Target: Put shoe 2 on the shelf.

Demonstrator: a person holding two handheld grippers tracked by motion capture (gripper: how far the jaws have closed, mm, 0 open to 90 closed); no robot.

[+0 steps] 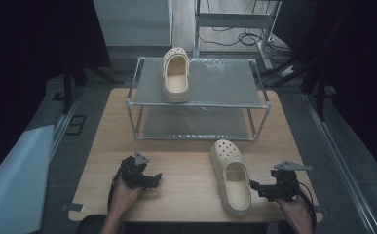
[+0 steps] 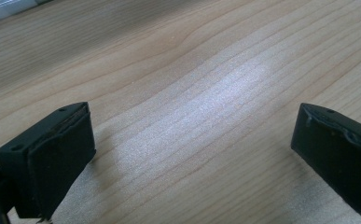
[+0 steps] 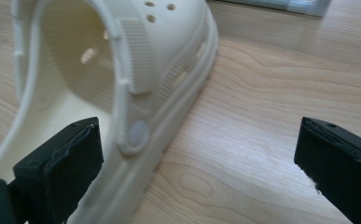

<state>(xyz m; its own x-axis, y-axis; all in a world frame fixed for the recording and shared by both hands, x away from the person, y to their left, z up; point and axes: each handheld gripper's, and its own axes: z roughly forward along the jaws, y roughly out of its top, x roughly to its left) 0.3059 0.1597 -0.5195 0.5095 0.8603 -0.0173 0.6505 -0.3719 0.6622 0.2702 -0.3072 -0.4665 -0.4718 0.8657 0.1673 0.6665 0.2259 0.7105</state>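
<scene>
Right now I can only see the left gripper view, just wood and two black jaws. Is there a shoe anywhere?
Observer: Yes, a cream clog lies on the table close beside the right gripper.
Operator: Is that gripper holding it?
Observer: No. In the right gripper view its jaws stand wide apart, and the clog's side sits by one jaw.
Operator: Is there another shoe?
Observer: Yes, a second clog rests on the top shelf of a metal rack at the far side of the table.
</scene>
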